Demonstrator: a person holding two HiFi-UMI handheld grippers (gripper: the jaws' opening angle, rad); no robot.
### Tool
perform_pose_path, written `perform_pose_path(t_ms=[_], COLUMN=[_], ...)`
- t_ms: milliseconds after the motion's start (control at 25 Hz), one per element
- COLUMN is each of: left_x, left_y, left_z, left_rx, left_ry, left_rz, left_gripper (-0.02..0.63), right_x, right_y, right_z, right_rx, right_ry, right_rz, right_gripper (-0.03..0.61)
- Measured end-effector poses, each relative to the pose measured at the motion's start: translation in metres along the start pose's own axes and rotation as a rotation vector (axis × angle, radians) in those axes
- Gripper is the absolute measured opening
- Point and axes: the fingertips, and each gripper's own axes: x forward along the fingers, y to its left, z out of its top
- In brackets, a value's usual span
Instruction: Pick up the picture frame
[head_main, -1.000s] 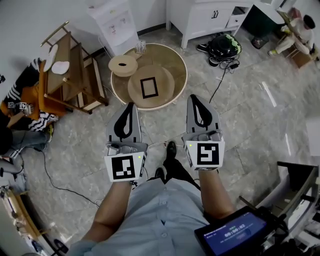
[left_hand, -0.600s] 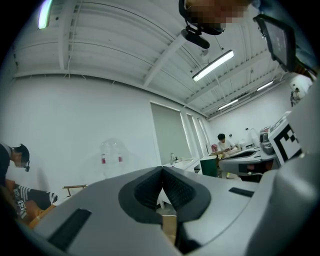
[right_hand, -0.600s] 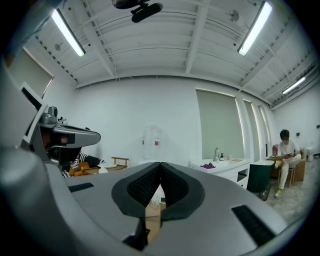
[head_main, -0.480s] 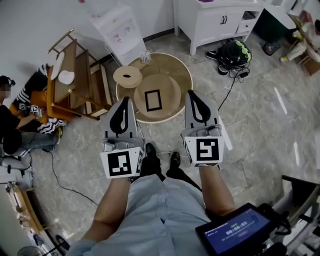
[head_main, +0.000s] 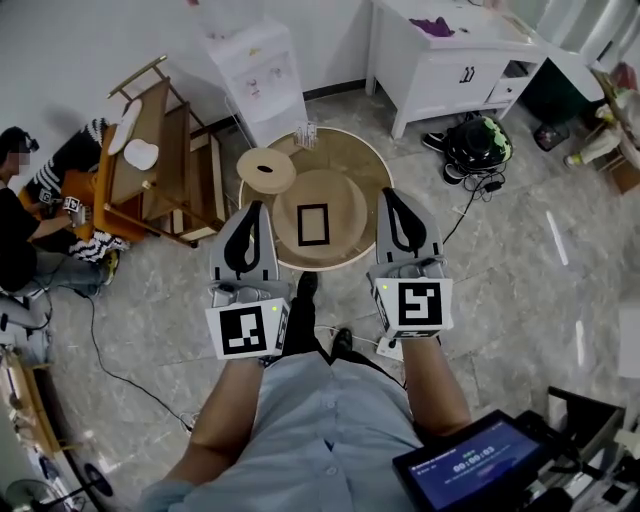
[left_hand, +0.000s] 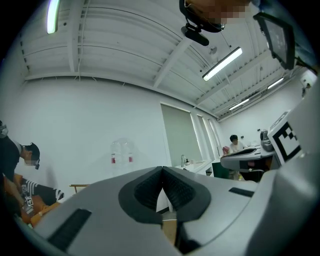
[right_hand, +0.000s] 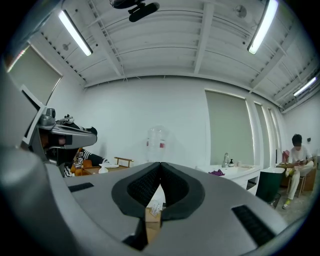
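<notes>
The step in hand is the approach: both grippers are up in front of the person, and the picture frame (head_main: 313, 224) has not been reached yet. It lies flat, a dark rectangle with its long sides running away from the person, in the middle of a round wooden board (head_main: 346, 194) that sits on a low round counter (head_main: 352, 158). In the head view the frame shows between the two grippers, a little beyond their tips, with the left gripper (head_main: 256, 210) to its left and the right gripper (head_main: 391, 195) to its right. Both appear to be held well above the counter. Each gripper view shows its ribbed pads pressed together with nothing between them, and both cameras look out level across the room, not down at the frame. To do this well, the person would probably need to pick one gripper, spread its jaws before it comes down, and tip it toward the counter. A frame lying flat offers little to pinch from above. Taking it across a narrow side, or first lifting one edge off the board, seems the safer grasp, so that it does not skid across the wood.
</notes>
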Motion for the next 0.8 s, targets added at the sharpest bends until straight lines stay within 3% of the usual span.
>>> perform_pose_path(t_ms=[440,800], left_x=[0.071,0.154], left_y=[0.051,0.098], left_z=[-0.050,-0.133], left_rx=[-0.067,-0.105], left_ry=[0.057,0.167], left_rz=[-0.012,-0.060], left_gripper=[0.011,0.011], right_x=[0.093,0.190], right_y=[0.017,0.023], right_z=[-0.037,-0.112], right_rx=[-0.004,0.030], right_ry=[0.102,0.245], right_rz=[0.016,0.001], right_gripper=[0.014,0.014])
